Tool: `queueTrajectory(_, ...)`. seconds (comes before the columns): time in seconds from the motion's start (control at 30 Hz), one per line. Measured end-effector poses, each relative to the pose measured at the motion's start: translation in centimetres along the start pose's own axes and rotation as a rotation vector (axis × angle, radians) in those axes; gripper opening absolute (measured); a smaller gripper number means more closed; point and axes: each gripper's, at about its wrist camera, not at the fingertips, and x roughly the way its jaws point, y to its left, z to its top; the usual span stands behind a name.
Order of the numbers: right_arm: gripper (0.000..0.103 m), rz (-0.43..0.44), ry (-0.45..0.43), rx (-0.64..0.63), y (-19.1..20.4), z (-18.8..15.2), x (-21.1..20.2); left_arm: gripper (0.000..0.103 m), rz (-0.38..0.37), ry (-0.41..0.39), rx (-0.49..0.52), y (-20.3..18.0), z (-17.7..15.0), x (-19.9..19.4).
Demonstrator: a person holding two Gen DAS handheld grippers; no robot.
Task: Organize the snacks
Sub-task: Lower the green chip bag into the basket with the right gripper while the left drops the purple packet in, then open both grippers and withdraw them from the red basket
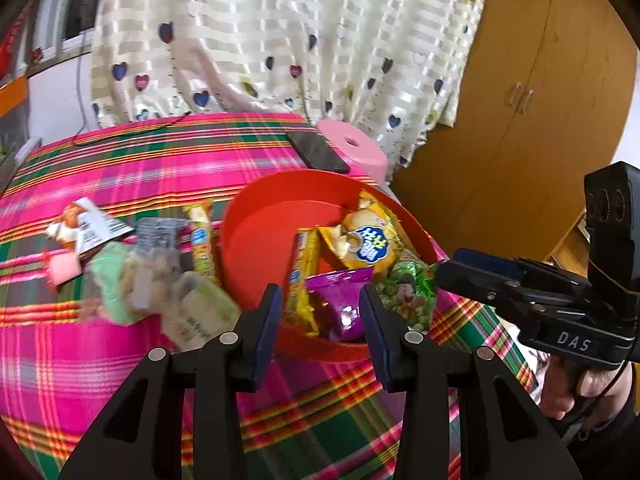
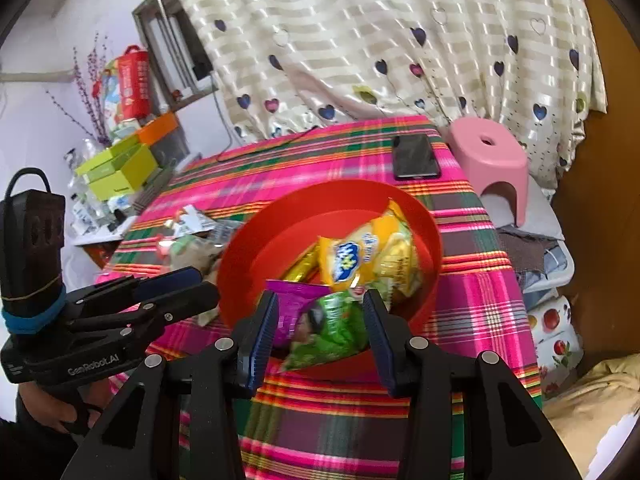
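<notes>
On the left of the plaid tablecloth, a heap of loose snack packets is lying smeared by motion blur, so their labels are hard to make out. A yellow stick packet is lying just beside the red bowl, outside its wall.

The left gripper is hovering over the bowl's near rim with its jaws standing partly apart and nothing pressed between the pads. Beyond them, inside the bowl, a purple packet, a yellow puff bag and a green pea packet are lying; the green one is leaning over the near rim.

The right gripper is likewise standing partly apart; the green pea packet is showing blurred between its blue pads, and whether they are touching it cannot be told.

A dark phone is resting at the table's far edge, near a pink stool. A heart-patterned curtain is hanging behind, and a wooden wardrobe is standing at right, cut off by the lens edge.
</notes>
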Motion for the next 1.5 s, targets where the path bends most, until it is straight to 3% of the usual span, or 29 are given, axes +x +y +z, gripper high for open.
queueTrajectory(0.23, 0.042, -0.005, -0.006, -0.018, 1.2, -0.6, -0.6, 0.041, 0.036, -0.018, -0.052, 2.3, -1.6, -2.3)
queueTrajectory(0.33, 0.024, -0.05, 0.015, -0.015, 1.0, -1.0, 0.1, 0.041, 0.044, -0.021, -0.066, 2.8, -2.2, -2.9)
queueTrajectory(0.43, 0.017, -0.057, 0.072, 0.031, -0.2, -1.6, 1.8, 0.041, 0.049, -0.024, -0.07, 3.1, -2.5, -3.3)
queueTrajectory(0.77, 0.016, -0.001, 0.109, 0.017, 0.9, -1.9, 3.6, 0.041, 0.066, -0.033, -0.089, 3.8, -2.9, -3.9)
queueTrajectory(1.27, 0.043, 0.086, 0.038, -0.073, 4.8, -1.1, 0.6, 0.041, 0.134, -0.02, -0.168, 6.8, -4.0, -4.6)
queueTrajectory(1.5, 0.048, 0.106, 0.042, -0.095, 5.8, -1.0, 0.8, 0.047, 0.154, -0.029, -0.182, 7.6, -4.0, -5.0)
